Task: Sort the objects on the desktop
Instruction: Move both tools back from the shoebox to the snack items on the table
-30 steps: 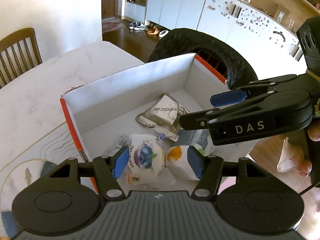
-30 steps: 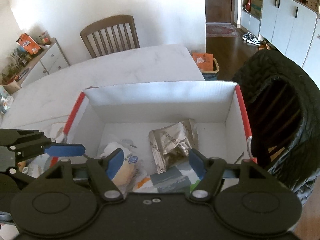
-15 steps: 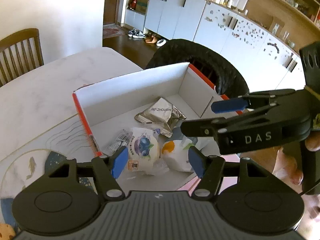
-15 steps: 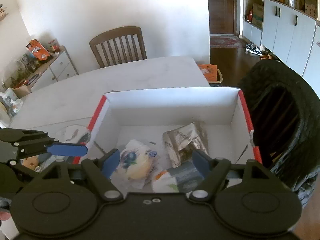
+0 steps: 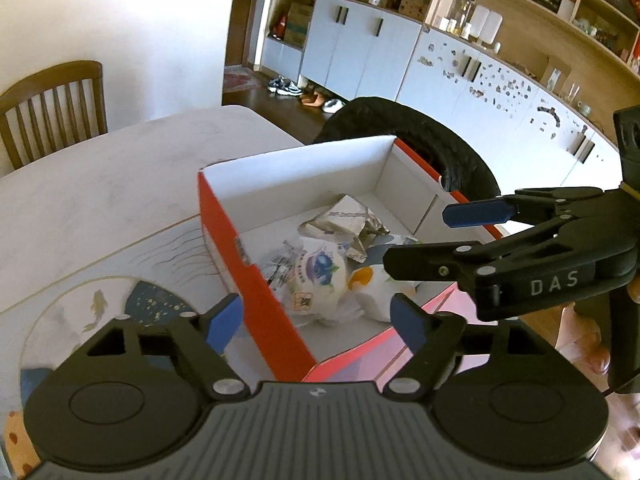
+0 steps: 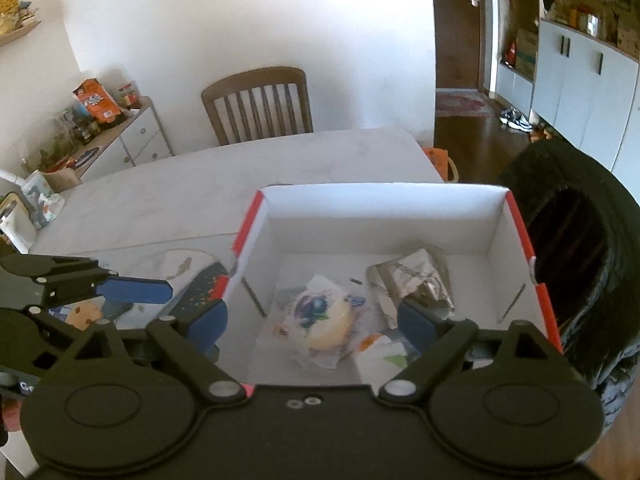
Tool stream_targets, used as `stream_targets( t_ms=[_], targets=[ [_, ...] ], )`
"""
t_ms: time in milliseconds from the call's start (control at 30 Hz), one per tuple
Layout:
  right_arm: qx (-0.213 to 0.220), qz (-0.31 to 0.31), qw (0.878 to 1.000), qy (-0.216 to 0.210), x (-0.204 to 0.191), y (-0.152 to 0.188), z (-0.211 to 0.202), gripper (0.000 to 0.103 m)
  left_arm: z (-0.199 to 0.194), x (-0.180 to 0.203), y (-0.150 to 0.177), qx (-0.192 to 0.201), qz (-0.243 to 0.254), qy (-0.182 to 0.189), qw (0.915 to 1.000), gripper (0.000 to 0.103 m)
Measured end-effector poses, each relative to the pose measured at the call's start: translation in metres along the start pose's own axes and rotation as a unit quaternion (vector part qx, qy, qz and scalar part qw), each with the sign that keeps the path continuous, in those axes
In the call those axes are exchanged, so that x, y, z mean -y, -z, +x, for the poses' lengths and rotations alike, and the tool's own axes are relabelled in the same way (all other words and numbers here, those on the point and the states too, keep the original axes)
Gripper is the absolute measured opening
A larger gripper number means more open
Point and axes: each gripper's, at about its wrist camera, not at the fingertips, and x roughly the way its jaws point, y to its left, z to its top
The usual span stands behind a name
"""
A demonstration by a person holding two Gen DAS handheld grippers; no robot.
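Note:
A red-and-white cardboard box (image 5: 224,216) (image 6: 520,232) stands on the table. Inside lie a blueberry bun packet (image 5: 320,276) (image 6: 316,316), a crumpled silver foil packet (image 5: 344,220) (image 6: 416,280) and a white-and-orange packet (image 5: 368,284) (image 6: 376,346). My left gripper (image 5: 316,322) hovers over the box's near left corner, its jaws opening with nothing between them. My right gripper (image 6: 312,320) (image 5: 436,236) hangs above the box's near side, jaws also opening and holding nothing. In the right wrist view one of the left gripper's blue fingers (image 6: 136,290) shows at the left.
A round fish-pattern placemat (image 5: 100,308) (image 6: 180,264) lies left of the box, with an orange snack (image 5: 16,432) (image 6: 84,314) beside it. A wooden chair (image 6: 260,104) stands at the table's far side. A black jacket (image 5: 400,136) (image 6: 580,240) drapes over a chair right of the box.
Both grippers have drawn back and a little upward from inside the box, and their jaws have widened. The packets stay lying in the box.

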Motion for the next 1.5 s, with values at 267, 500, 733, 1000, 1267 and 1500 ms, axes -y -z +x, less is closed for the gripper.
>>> stream_targets(
  t_ms=[267, 500, 733, 1000, 1267, 1500],
  targets=[
    [0.009, 0.0, 1.0, -0.003, -0.027, 0.002, -0.003, 0.094, -0.025, -0.023, 0.016, 0.014, -0.02, 0.003, 0.9997, 0.093],
    [0.018, -0.008, 1.0, -0.01, -0.058, 0.005, -0.008, 0.096, -0.057, -0.046, 0.032, 0.033, -0.026, -0.006, 0.9991, 0.095],
    [0.024, -0.012, 0.999, -0.025, -0.091, 0.014, -0.011, 0.098, -0.092, -0.086, 0.061, 0.043, -0.049, -0.016, 0.9978, 0.103],
    [0.01, -0.029, 0.999, -0.04, -0.141, 0.032, -0.006, 0.098, -0.128, -0.122, 0.09, 0.051, -0.065, -0.032, 0.996, 0.103],
    [-0.021, -0.053, 0.995, -0.077, -0.202, 0.055, 0.003, 0.098, -0.152, -0.16, 0.112, 0.06, -0.077, -0.057, 0.9936, 0.103],
    [-0.031, -0.08, 0.993, -0.081, -0.25, 0.074, 0.01, 0.098, -0.162, -0.187, 0.138, 0.057, -0.086, -0.091, 0.9905, 0.103]
  ],
)
